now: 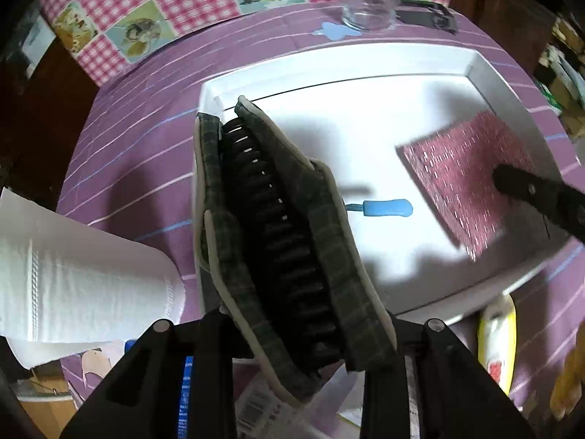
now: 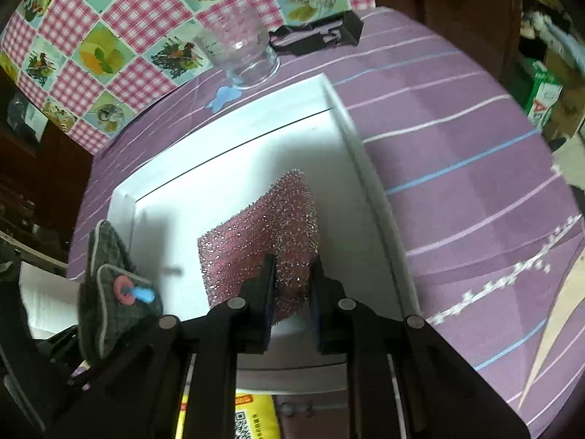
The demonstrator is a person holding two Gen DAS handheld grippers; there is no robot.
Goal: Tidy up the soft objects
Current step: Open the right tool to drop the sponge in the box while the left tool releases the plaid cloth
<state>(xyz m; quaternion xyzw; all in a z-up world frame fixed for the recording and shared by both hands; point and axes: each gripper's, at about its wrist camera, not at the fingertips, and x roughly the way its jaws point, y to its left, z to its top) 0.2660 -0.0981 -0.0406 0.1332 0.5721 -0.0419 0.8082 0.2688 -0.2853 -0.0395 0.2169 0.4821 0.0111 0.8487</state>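
My left gripper [image 1: 292, 336] is shut on a grey plaid oven mitt [image 1: 289, 241] with cream trim, held tilted over the left part of a white tray [image 1: 329, 62]. The mitt also shows in the right wrist view [image 2: 113, 292], with a pink and blue tag on it. My right gripper [image 2: 292, 267] is shut on a pink sparkly sponge [image 2: 263, 234], held over the right part of the tray [image 2: 369, 197]. In the left wrist view the sponge [image 1: 464, 175] hangs from the right gripper's finger [image 1: 526, 186].
A blue-handled tool [image 1: 384, 207] lies in the tray. A clear glass [image 1: 369, 0] and a black clip [image 1: 431, 14] stand behind the tray on the purple striped cloth [image 2: 457, 146]. A paper towel roll [image 1: 73, 278] lies left. A yellow bottle [image 1: 497, 340] lies near the front.
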